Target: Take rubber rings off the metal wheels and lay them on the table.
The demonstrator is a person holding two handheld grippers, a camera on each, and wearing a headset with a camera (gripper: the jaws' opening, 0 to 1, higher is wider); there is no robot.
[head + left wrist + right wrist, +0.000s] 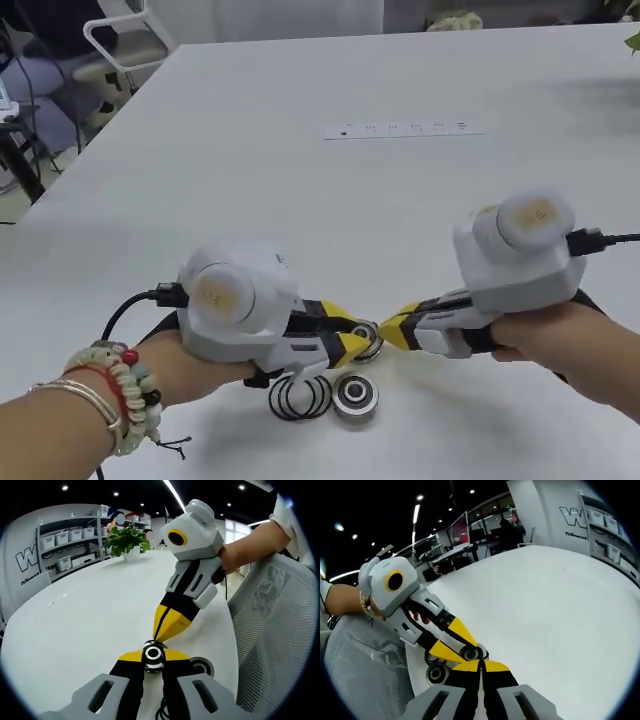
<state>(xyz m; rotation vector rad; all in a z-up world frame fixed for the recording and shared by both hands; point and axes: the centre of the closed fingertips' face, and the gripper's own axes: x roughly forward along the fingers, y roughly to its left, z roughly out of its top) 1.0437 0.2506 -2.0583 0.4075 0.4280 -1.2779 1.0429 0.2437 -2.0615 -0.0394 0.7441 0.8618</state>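
My left gripper is shut on a small metal wheel that has a black rubber band round it, held just above the table. My right gripper faces it with its jaws together, tips against the wheel's rim; whether they pinch the rubber is unclear. A second metal wheel lies flat on the table below them. Beside it lie loose black rubber rings.
The white table stretches far ahead, with an inset socket strip at its middle. An office chair stands past the far left corner. A mesh chair back is close behind the hands.
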